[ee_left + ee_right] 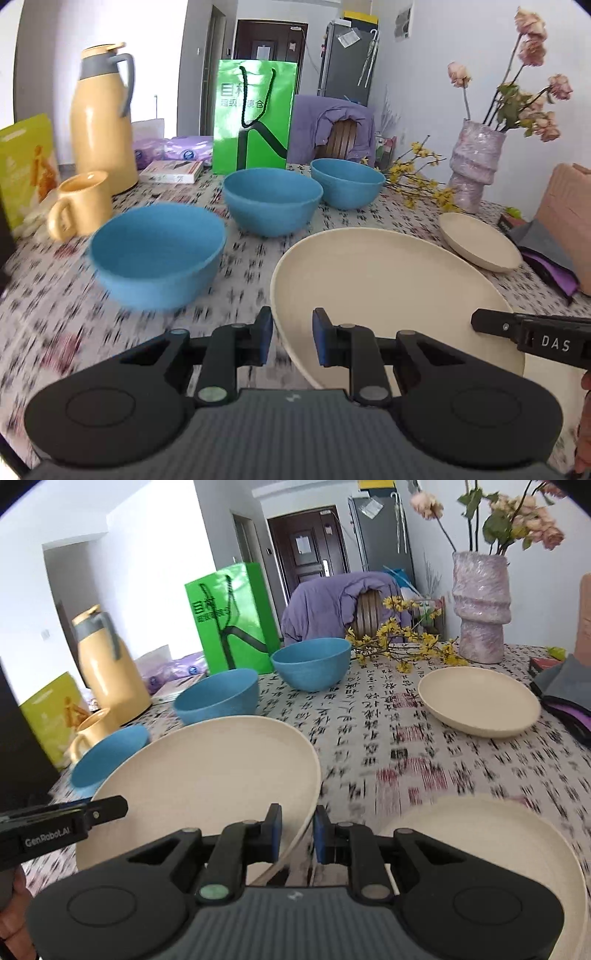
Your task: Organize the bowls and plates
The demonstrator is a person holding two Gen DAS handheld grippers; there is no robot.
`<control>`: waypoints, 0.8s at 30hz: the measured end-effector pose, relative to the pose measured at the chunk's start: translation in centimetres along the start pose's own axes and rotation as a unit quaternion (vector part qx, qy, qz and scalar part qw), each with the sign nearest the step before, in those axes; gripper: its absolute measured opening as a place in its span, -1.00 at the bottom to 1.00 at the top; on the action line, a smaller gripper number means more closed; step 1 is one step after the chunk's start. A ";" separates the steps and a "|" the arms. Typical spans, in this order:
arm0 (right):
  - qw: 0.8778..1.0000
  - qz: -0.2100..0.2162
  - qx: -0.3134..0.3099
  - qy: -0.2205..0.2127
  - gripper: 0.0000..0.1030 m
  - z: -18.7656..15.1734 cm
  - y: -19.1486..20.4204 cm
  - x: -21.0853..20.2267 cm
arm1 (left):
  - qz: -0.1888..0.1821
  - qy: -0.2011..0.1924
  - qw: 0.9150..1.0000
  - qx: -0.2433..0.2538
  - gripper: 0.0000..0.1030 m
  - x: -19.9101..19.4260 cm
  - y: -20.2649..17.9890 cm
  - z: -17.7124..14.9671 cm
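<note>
A large cream plate (384,291) is lifted off the table, tilted. My left gripper (292,341) straddles its left rim and my right gripper (296,836) straddles its right rim (207,771); both pairs of jaws stand close around the rim. Three blue bowls stand on the table: near (157,254), middle (271,201), far (347,182). A smaller cream plate (480,240) lies at the right, also in the right wrist view (478,699). Another cream plate (491,853) lies under my right gripper.
A yellow thermos (101,122) and yellow mug (79,208) stand at the left. A green paper bag (255,116) stands behind the bowls. A pink vase with flowers (474,162) and yellow twigs (417,173) are at the back right. The table (388,746) has a calligraphy-print cloth.
</note>
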State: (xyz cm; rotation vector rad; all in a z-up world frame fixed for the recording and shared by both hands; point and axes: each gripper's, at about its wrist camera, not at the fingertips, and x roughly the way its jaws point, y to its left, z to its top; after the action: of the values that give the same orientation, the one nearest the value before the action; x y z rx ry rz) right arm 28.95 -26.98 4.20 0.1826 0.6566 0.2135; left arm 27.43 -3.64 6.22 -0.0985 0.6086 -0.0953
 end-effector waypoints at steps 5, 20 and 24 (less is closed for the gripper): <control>1.000 0.004 0.004 -0.013 -0.66 -5.0 1.4 -5.2 | 0.001 -0.009 1.000 0.005 -0.55 -5.3 0.2 -4.2; 0.999 -0.008 0.025 -0.043 -0.66 -15.3 1.5 -14.0 | -0.011 0.004 1.000 0.015 -0.55 -12.4 -1.4 -12.4; 0.998 -0.016 0.024 -0.063 -0.66 -15.5 1.0 -15.5 | -0.017 -0.008 1.000 0.025 -0.55 -13.4 -2.8 -12.3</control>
State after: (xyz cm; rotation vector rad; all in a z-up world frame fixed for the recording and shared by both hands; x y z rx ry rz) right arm 7.19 -28.43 1.42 0.2290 0.5387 0.1541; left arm 9.27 -5.65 4.08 -0.0616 0.5874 -0.1430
